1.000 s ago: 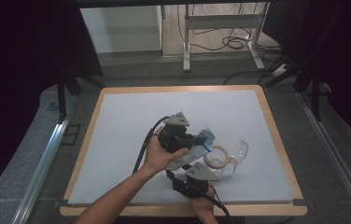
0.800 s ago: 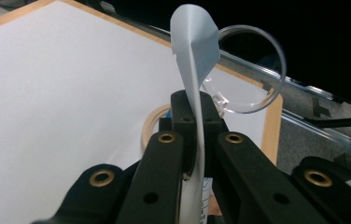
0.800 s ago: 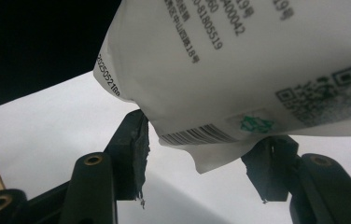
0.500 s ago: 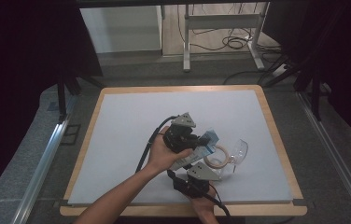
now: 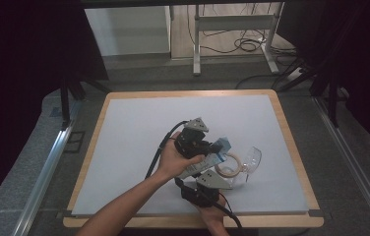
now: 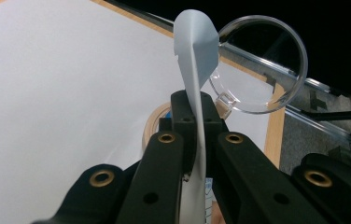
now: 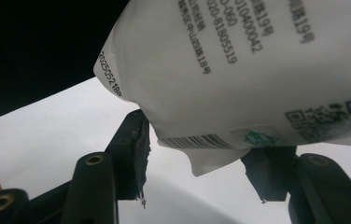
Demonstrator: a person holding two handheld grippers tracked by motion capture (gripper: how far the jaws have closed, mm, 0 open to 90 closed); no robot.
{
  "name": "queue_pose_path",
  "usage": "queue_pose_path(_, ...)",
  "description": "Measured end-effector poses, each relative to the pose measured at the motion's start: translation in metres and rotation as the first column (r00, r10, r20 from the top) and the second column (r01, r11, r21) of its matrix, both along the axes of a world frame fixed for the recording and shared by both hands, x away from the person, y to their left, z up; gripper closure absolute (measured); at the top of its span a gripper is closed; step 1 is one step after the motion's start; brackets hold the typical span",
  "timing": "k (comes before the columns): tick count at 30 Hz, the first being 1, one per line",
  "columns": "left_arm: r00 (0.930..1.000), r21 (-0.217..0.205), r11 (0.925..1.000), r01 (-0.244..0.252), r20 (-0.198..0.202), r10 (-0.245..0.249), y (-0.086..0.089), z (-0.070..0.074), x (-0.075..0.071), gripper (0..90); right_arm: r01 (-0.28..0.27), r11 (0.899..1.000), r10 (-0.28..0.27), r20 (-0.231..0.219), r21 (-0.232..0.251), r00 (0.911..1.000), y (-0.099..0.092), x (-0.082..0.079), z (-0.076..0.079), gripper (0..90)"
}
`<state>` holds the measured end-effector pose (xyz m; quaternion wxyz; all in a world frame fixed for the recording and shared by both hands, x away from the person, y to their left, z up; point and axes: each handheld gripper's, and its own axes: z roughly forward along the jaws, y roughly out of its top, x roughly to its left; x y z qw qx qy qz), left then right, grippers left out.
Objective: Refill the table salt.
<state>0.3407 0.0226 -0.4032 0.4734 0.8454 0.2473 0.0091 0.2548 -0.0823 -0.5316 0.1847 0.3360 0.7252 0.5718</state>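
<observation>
Both grippers are gripping the packet point(image 7: 239, 70), left gripper point(image 6: 197, 116) clamping its top edge, right gripper point(image 7: 206, 154) half-closed on its bottom; probably tearing next, needing opposing pulls.

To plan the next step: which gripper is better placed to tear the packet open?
Probably left: the left gripper pinches the packet's thin edge; the right gripper straddles its bulky end.

Dim room; cables point(image 5: 244, 45) litter floor beyond table point(image 5: 124, 98).
</observation>
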Motion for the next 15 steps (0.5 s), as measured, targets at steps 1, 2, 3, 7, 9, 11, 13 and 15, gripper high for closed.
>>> queue_pose_path(1,1.0,0.001,1.0,0.0,-0.001,0.0,-0.001,0.0,0.0,90.0,0.001,1.0,-0.001,-0.002,0.002,1.0,0.0,0.0,0.0,46.5)
queue_pose_path(2,1.0,-0.004,1.0,-0.004,-0.006,0.004,-0.002,0.0,0.0,90.0,0.001,1.0,-0.001,-0.003,0.004,1.0,0.0,0.0,0.001,46.5)
queue_pose_path(3,1.0,0.003,1.0,0.002,-0.006,-0.002,-0.002,0.0,0.001,90.0,0.001,1.0,-0.001,-0.001,0.005,1.0,0.001,0.0,0.001,46.7)
queue_pose_path(7,1.0,0.024,0.9997,0.009,0.001,-0.009,-0.006,0.002,0.003,90.0,0.005,1.0,-0.005,0.005,0.011,1.0,0.001,0.0,0.002,46.8)
queue_pose_path(9,1.0,0.015,0.9999,0.007,-0.003,-0.007,-0.008,0.004,0.004,90.0,0.011,1.0,-0.011,0.012,0.014,0.9999,0.001,0.001,0.004,46.9)
queue_pose_path(11,1.0,0.017,0.9998,0.009,-0.004,-0.009,-0.01,0.005,0.004,90.0,0.014,1.0,-0.014,0.018,0.019,0.9997,0.0,0.001,0.006,47.0)
queue_pose_path(13,0.9999,0.017,0.9998,0.01,-0.003,-0.01,-0.012,0.005,0.004,90.0,0.015,1.0,-0.016,0.025,0.016,0.9996,-0.001,0.002,0.007,47.0)
queue_pose_path(15,0.9999,0.029,0.9995,0.014,-0.005,-0.014,-0.014,0.004,0.004,90.0,0.015,1.0,-0.016,0.029,0.01,0.9995,0.0,0.002,0.008,47.0)
